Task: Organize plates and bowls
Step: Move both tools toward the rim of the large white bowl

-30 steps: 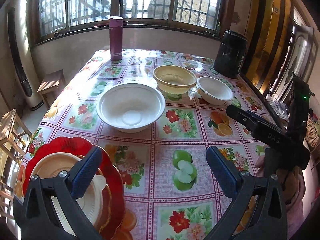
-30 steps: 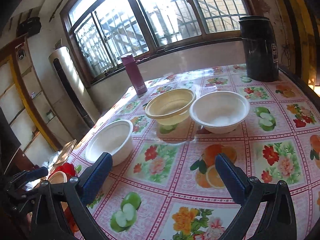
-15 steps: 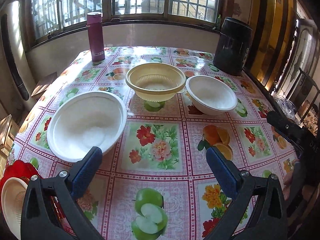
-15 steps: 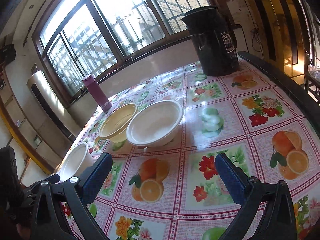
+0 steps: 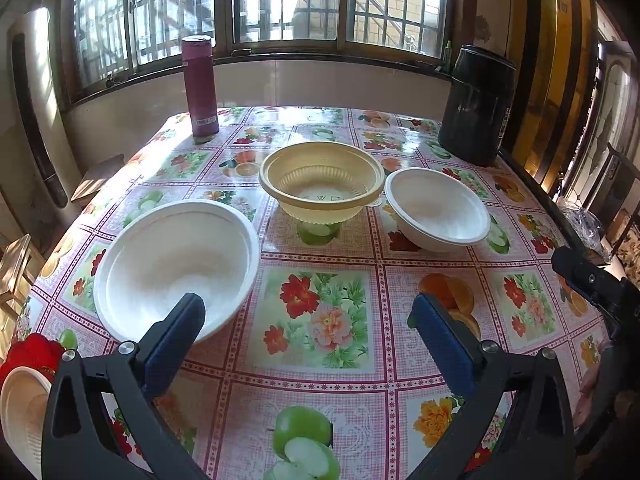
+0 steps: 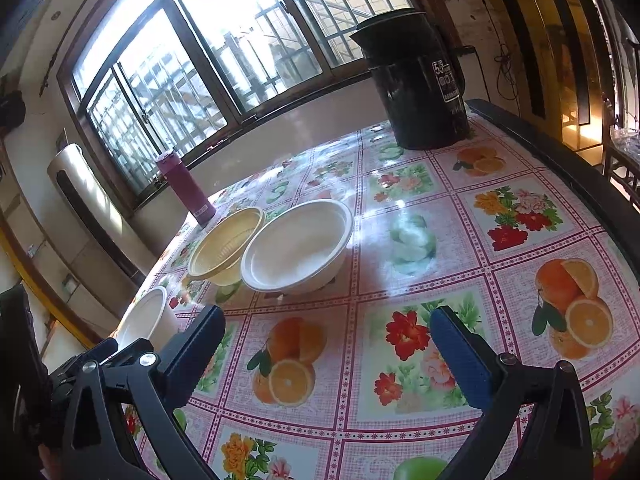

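Note:
Three bowls stand on the floral tablecloth. The large white bowl (image 5: 176,264) is nearest my left gripper (image 5: 312,312), whose left fingertip overlaps its near rim in the view. The yellow bowl (image 5: 320,180) sits behind, touching a smaller white bowl (image 5: 438,210) on the right. A red plate (image 5: 38,350) with a cream plate (image 5: 20,404) on it lies at the lower left edge. My left gripper is open and holds nothing. In the right wrist view my right gripper (image 6: 328,332) is open above the cloth, in front of the small white bowl (image 6: 296,246) and the yellow bowl (image 6: 224,246).
A maroon flask (image 5: 200,88) stands at the table's far left, a black kettle (image 5: 478,106) at the far right. The table's dark edge (image 6: 560,152) runs along the right. Wooden stools (image 5: 16,268) stand left of the table. The other gripper (image 5: 596,284) shows at the right.
My left gripper has swung right and forward from above the red plate toward the large white bowl. My right gripper has turned right and moved nearer the small white bowl.

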Tool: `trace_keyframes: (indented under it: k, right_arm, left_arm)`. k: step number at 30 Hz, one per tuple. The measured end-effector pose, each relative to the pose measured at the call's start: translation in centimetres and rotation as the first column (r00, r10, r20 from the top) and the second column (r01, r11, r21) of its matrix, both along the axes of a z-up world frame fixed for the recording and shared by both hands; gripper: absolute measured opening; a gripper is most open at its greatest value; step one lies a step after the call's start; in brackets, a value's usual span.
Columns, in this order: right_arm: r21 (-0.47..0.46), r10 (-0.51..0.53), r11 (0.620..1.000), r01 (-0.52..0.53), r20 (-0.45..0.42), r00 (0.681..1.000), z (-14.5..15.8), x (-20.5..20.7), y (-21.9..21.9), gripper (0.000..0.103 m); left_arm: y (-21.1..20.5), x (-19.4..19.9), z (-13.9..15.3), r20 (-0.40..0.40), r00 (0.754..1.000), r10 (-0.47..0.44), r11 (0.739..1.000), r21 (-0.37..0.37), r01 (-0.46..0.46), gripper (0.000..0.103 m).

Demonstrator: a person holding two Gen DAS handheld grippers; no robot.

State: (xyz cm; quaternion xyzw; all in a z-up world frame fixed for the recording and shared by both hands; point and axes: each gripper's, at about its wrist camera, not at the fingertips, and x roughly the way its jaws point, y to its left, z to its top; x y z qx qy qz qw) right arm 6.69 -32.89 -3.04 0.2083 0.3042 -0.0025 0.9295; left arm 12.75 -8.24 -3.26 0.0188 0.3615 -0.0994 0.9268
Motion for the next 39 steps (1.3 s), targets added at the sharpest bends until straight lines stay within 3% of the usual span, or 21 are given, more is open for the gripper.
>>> trace_keyframes:
  k: [18, 25, 39]
  right_arm:
    - [-0.007, 0.001, 1.000, -0.001, -0.038, 0.999, -1.3, 0.8, 0.3, 0.103]
    - [-0.013, 0.005, 1.000, -0.006, -0.048, 0.999, -1.6, 1.1, 0.5, 0.103]
    - [-0.033, 0.032, 0.999, -0.033, -0.020, 0.999, -1.5, 1.1, 1.2, 0.103]
  left_arm:
    - [2.1, 1.6, -1.1, -0.010, 0.997, 0.070, 0.998, 0.003, -0.070, 0.103]
    - [2.8, 1.3, -0.9, 0.023, 0.996, 0.089, 0.996, 0.007, -0.090, 0.103]
    - [3.3, 1.2, -1.0, 0.017, 0.997, 0.079, 0.997, -0.001, -0.079, 0.103]
